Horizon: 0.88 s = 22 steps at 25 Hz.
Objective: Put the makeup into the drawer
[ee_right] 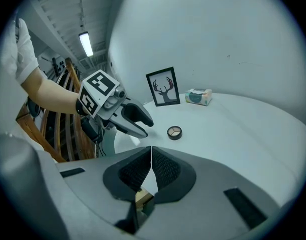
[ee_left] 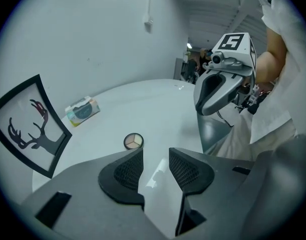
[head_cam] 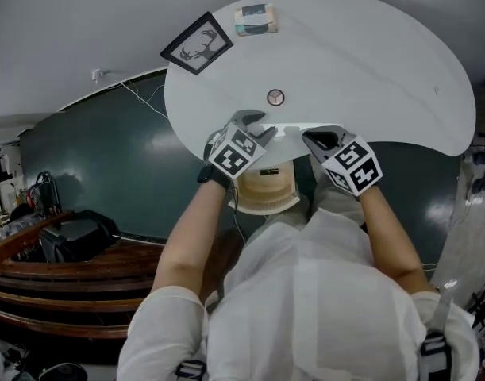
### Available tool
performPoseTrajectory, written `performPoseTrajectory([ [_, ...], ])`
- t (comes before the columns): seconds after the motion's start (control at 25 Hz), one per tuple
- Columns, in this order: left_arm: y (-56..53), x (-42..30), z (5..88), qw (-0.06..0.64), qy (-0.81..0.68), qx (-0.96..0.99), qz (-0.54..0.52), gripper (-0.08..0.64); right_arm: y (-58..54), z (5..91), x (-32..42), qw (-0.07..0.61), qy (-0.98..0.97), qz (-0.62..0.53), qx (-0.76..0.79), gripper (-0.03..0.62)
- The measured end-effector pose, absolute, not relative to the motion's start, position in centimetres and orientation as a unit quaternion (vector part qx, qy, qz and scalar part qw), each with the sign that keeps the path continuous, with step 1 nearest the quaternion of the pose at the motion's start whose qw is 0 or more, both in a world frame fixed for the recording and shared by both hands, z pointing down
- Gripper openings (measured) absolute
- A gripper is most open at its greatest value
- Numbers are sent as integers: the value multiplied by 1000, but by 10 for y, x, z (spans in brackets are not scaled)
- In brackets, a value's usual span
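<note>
The makeup, a small round compact (head_cam: 275, 97) with pale shades, lies on the white round table (head_cam: 385, 62). My left gripper (head_cam: 262, 127) hovers over the table's near edge, just short of the compact (ee_left: 133, 141). It is open (ee_left: 155, 156), with only the bare tabletop showing between the jaws. My right gripper (head_cam: 312, 138) sits beside it at the same edge, shut (ee_right: 151, 152) with its tips touching and nothing held. From the right gripper view the compact (ee_right: 174, 132) lies ahead, and the left gripper (ee_right: 135, 119) is to its left.
A black-framed deer picture (head_cam: 198, 44) leans at the table's far left, with a tissue pack (head_cam: 255, 19) to its right. A light wooden piece (head_cam: 264, 189) sits below the near table edge, between my arms. Dark wooden furniture (head_cam: 59, 268) stands at the left.
</note>
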State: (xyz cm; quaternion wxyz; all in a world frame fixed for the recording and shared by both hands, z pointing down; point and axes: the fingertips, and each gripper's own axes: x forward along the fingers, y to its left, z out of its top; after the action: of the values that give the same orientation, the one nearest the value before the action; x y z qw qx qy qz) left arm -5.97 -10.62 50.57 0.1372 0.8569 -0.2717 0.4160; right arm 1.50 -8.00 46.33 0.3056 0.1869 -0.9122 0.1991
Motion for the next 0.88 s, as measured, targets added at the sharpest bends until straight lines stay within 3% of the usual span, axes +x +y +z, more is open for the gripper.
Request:
performPoseTrajectory([
  [0.52, -155, -56, 529, 143, -282, 833, 455, 258, -88, 469, 36, 303, -907, 212, 203, 11],
  [0.88, -173, -43, 548, 149, -266, 822, 480, 262, -94, 471, 51, 302, -904, 218, 210, 11],
])
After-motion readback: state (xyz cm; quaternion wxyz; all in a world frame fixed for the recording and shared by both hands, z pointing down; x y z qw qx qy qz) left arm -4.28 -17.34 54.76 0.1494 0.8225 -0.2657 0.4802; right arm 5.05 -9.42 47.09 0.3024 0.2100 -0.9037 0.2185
